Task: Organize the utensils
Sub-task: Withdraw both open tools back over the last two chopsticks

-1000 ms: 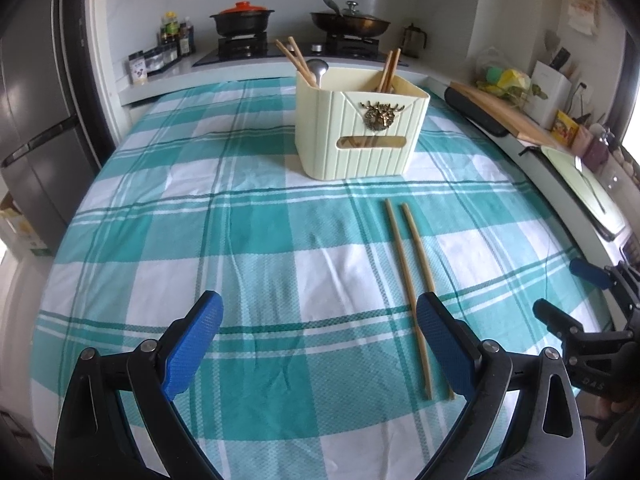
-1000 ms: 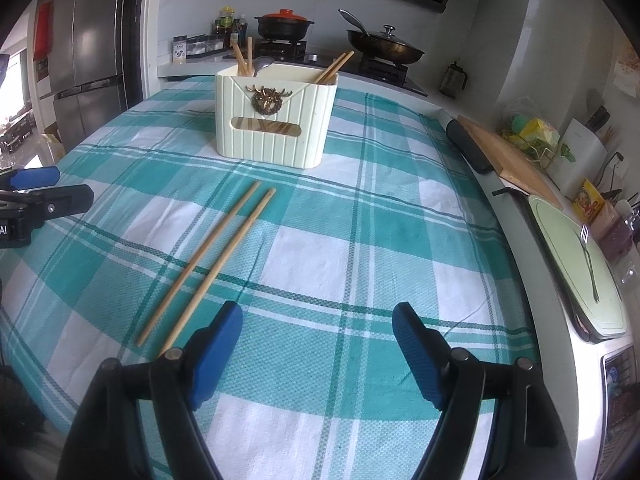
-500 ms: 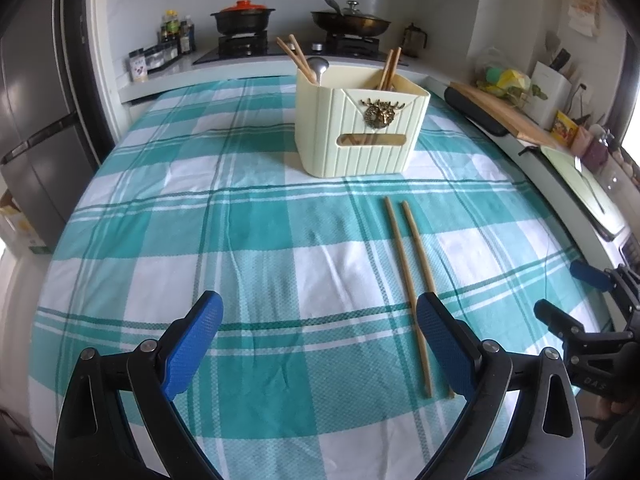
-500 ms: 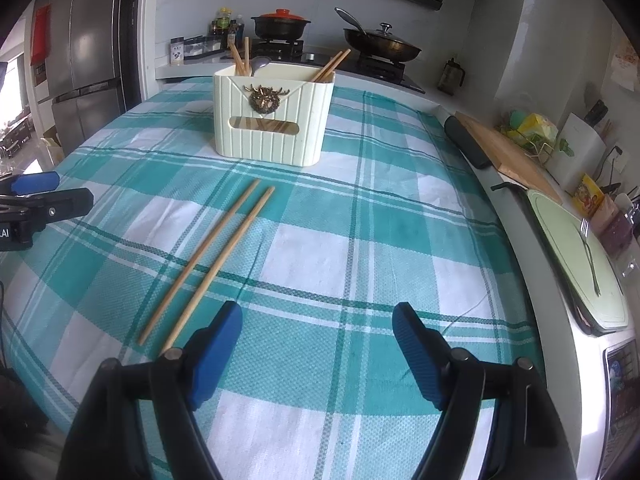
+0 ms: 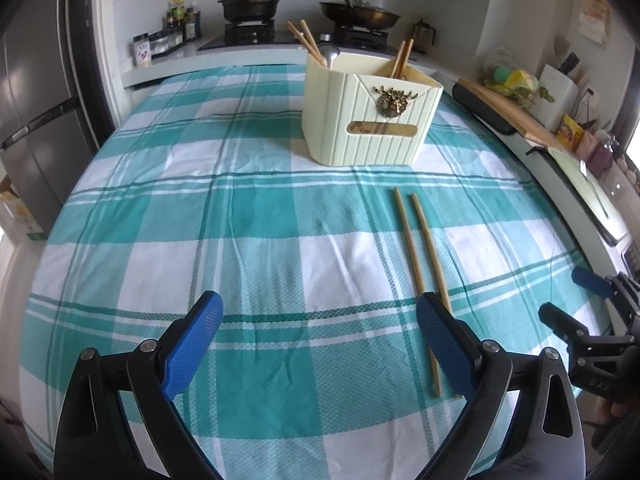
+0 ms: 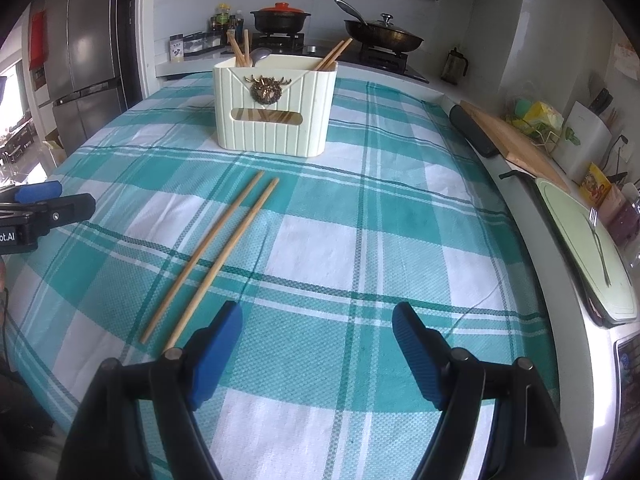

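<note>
Two long bamboo chopsticks (image 5: 418, 276) are lying side by side on the teal-and-white plaid tabletop (image 5: 256, 216), a bit in front of the cream ribbed plastic utensil holder (image 5: 370, 118) with the brass deer-head badge. That holder already has more wooden chopsticks (image 6: 240, 50) and a metal spoon (image 6: 260, 55) sticking out the top. The left claw (image 5: 320, 344) has its blue pads spread wide with nothing between them — the near ends of the chopsticks sit just by its right pad. The right claw (image 6: 318, 350) is wide apart and empty too, with the pair off to its left.
</note>
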Tool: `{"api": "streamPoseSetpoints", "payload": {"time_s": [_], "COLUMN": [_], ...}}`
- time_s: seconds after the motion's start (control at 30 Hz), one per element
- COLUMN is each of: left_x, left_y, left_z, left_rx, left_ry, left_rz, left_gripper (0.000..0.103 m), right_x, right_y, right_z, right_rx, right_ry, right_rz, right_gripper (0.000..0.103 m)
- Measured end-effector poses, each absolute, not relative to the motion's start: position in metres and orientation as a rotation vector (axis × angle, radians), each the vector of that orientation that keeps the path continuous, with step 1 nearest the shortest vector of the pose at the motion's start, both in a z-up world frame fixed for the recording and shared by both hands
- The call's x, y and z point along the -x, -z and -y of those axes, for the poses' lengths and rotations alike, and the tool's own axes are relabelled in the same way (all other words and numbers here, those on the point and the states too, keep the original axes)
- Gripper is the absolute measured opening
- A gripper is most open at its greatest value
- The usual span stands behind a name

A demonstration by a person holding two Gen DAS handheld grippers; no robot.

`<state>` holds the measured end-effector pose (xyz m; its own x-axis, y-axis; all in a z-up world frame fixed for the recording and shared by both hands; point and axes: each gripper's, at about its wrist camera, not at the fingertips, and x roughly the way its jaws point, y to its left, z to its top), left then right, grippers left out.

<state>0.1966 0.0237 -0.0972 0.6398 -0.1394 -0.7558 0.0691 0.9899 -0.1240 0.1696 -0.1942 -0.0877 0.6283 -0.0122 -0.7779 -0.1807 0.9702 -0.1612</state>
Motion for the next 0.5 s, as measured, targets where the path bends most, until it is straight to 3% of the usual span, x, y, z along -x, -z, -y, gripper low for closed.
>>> {"api": "streamPoseSetpoints", "payload": {"time_s": [0.5], "left_x": [-0.247], "left_y": [0.127], "left_z": [0.028], "left_rx": [0.011], "left_ry": [0.215], "left_rz": [-0.932], "left_gripper": [0.098], "right_x": [-0.172], "right_y": [0.091], "right_z": [0.227], "right_rx": [0.055], "right_ry": [-0.060], "right_rz": [-0.916], "right_gripper": [0.079]}}
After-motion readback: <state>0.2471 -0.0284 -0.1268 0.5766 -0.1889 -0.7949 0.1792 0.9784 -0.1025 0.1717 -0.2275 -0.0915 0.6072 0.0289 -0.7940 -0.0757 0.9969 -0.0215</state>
